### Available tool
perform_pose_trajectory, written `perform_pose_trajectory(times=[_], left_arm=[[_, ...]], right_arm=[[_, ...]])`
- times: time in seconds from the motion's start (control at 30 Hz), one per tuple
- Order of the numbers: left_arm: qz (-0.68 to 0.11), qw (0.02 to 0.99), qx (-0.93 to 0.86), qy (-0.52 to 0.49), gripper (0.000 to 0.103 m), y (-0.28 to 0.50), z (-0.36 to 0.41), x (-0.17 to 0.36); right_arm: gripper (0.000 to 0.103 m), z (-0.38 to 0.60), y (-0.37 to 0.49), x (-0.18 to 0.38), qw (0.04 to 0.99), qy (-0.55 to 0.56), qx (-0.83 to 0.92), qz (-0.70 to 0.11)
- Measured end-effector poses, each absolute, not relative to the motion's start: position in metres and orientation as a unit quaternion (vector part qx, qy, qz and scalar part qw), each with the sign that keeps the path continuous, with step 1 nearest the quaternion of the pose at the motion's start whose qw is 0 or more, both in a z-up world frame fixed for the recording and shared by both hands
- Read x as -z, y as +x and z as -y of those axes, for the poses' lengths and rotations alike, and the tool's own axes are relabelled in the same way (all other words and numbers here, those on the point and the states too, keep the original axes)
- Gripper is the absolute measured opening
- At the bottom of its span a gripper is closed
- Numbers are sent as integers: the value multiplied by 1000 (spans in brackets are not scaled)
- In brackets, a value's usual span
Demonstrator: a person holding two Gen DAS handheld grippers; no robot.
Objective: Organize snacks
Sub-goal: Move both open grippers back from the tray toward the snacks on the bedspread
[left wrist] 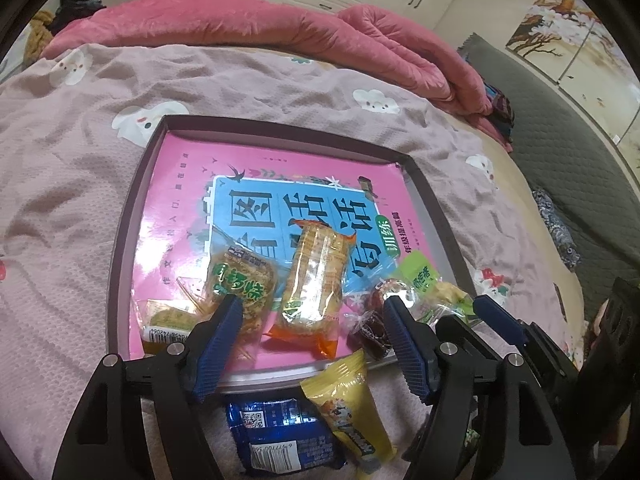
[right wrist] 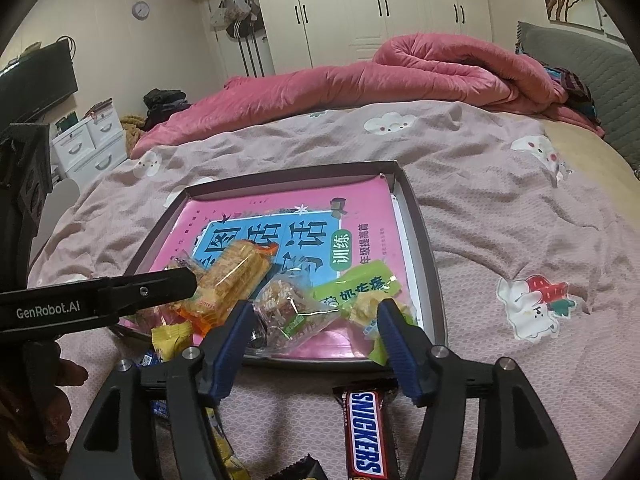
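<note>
both grippers, left (left wrist: 312, 316) and right (right wrist: 312, 316), hang open and empty over the tray (left wrist: 136, 184) of snacks; the snickers bar (right wrist: 365, 432) outside could get nudged further off the bedspread (right wrist: 500, 220).

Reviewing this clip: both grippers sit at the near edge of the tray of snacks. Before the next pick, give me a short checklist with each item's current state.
1. Left gripper empty, fingers apart: ok; the pads press on nothing.
2. Right gripper empty, fingers apart: ok; a clear-wrapped snack lies ahead between them, not pinched.
3. Snacks already in the tray resting flat: ok; the orange-ended cracker pack and the green-label pack lie on the pink book.
4. All snacks in the tray: not ok; the Snickers bar, yellow packet and blue packet remain on the bedspread.
5. Room left in the tray: ok; its far half is bare.
6. Grippers clear of each other: cannot tell.
</note>
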State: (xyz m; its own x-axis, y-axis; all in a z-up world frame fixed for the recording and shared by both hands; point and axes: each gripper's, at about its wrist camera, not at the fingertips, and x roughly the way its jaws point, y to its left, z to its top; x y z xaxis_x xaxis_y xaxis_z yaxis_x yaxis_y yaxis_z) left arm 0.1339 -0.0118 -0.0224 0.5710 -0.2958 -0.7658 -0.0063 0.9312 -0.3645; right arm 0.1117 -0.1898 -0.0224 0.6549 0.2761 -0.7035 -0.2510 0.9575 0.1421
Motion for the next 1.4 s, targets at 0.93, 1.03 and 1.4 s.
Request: perform_pose_trajectory(times=[0.93,1.03,1.4], left_arm=[[-445,878,81,-158,81,113,2,0],[-444,879,80,-157,81,110,0,-3],[-436,882,78,-158,81,99,-4,-13]], right_arm=[[77,213,99,-1,922,33,-133,-361],[77,215,97,-5,924,29,-134,-357],[77,220,88,-17,929,24,-136,-343]])
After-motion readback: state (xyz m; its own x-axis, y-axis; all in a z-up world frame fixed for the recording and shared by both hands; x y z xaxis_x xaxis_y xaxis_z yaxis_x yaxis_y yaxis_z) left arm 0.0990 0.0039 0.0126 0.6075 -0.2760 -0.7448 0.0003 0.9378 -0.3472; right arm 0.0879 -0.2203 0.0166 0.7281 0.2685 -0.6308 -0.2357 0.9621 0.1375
